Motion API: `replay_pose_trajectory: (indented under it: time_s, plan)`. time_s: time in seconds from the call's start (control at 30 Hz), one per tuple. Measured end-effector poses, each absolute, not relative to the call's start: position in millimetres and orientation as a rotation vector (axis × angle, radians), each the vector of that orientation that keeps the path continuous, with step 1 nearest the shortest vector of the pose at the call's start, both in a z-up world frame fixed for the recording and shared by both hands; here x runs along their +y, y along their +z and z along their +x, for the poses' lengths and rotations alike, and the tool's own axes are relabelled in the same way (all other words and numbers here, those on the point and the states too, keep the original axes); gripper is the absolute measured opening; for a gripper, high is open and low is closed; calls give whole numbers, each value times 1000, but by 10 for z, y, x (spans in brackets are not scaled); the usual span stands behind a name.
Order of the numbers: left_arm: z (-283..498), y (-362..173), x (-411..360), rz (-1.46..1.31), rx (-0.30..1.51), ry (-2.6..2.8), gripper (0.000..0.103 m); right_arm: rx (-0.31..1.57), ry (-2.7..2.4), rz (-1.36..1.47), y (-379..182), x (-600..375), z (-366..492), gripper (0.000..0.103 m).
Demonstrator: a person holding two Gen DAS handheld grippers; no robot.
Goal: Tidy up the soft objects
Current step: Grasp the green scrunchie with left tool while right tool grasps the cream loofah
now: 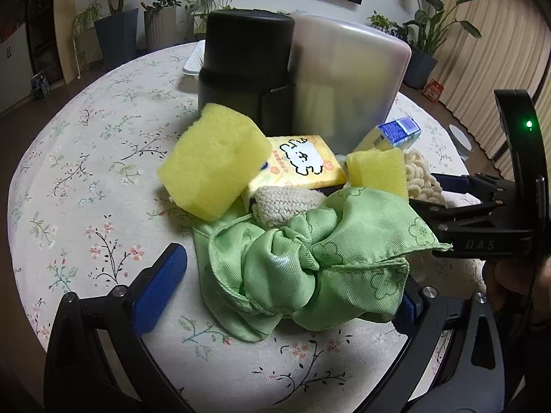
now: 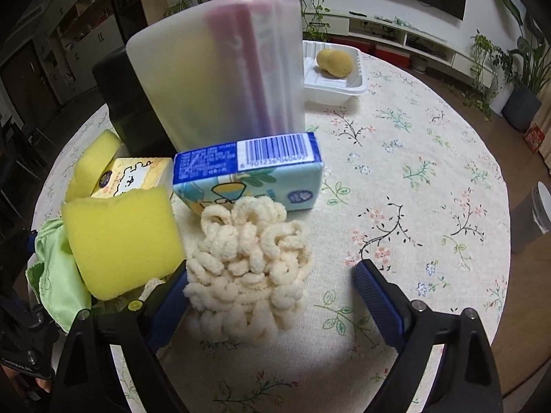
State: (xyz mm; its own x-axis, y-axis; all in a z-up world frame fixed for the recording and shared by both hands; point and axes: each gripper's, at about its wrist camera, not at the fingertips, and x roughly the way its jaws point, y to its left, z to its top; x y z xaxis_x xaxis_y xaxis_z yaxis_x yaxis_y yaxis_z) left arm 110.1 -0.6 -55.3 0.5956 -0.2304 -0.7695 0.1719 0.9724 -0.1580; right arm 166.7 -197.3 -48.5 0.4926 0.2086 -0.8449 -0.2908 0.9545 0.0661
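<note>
A crumpled green cloth [image 1: 310, 265] lies on the round table between the open fingers of my left gripper [image 1: 286, 292]. Behind it are a beige knitted piece [image 1: 282, 206], two yellow sponges [image 1: 211, 158] [image 1: 378, 170], a yellow tissue pack [image 1: 303, 161] and a blue tissue pack [image 1: 396, 134]. My right gripper [image 2: 272, 296] is open around a cream chenille cloth [image 2: 251, 261]; it shows at the right of the left wrist view [image 1: 458, 203]. The near sponge [image 2: 120, 234], blue pack [image 2: 248, 172] and green cloth [image 2: 58, 275] show in the right wrist view.
A black cylinder [image 1: 244, 65] and a frosted plastic container [image 1: 347, 79] stand upright behind the pile. A white tray [image 2: 351, 82] holding a round yellow sponge [image 2: 334, 63] sits at the far side of the floral tablecloth [image 2: 413, 172]. Potted plants ring the room.
</note>
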Motion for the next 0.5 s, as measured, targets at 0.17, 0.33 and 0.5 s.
replay_pose_trajectory:
  time_s: [0.17, 0.33, 0.5]
  plan:
    - [1092, -552, -6, -65, 893, -228, 102, 1004, 304, -105, -486, -1922, 1639, 90]
    - [1089, -558, 1, -90, 891, -249, 69, 984, 314, -116, -491, -1854, 1615, 77]
    - [1073, -536, 27, -113, 882, -258, 55, 970, 340, -113, -453, -1846, 1580, 55]
